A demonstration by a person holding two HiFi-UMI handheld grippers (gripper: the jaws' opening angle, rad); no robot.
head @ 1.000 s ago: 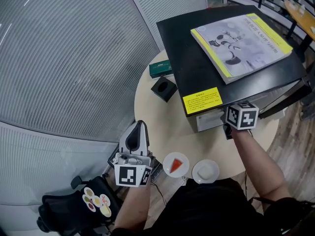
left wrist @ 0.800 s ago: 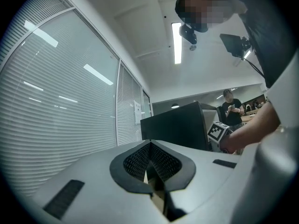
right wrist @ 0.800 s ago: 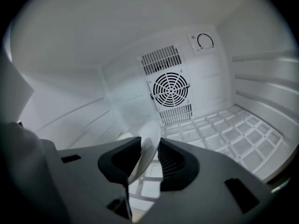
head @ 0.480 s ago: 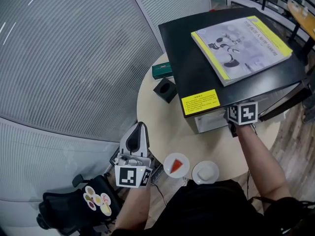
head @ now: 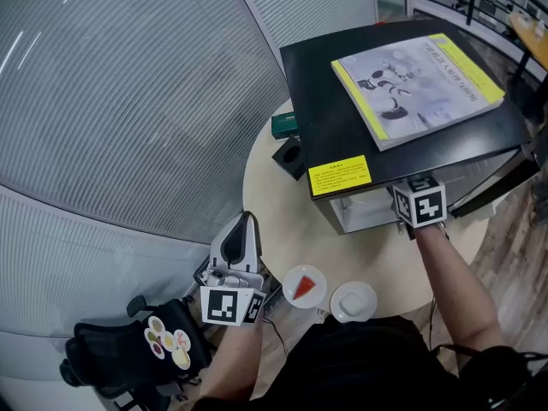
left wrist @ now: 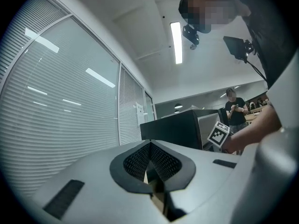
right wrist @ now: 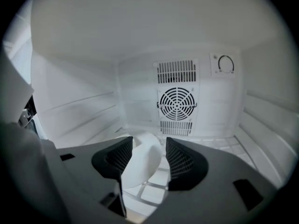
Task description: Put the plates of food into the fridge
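The small black fridge [head: 390, 135] stands on the round table [head: 274, 204]. My right gripper [right wrist: 148, 148] reaches inside it, and only its marker cube [head: 419, 204] shows in the head view. Its jaws have just been opening and stand open. A white plate [right wrist: 142, 164] lies between them on the wire shelf [right wrist: 219, 146], with the pads not pressing on it. Two plates sit at the table's near edge, one with a red slice [head: 305, 286] and one with white food [head: 353, 301]. My left gripper [head: 243, 219] is shut and empty, left of them.
A book [head: 415, 71] lies on top of the fridge, whose door [head: 497, 182] hangs open at the right. A green box [head: 285, 125] and a black holder [head: 291, 156] sit beside the fridge. A black chair [head: 128, 358] stands at the lower left, by the blinds.
The right gripper's marker cube has rolled slightly at the fridge opening. The left gripper and the two plates on the table stay where they were.
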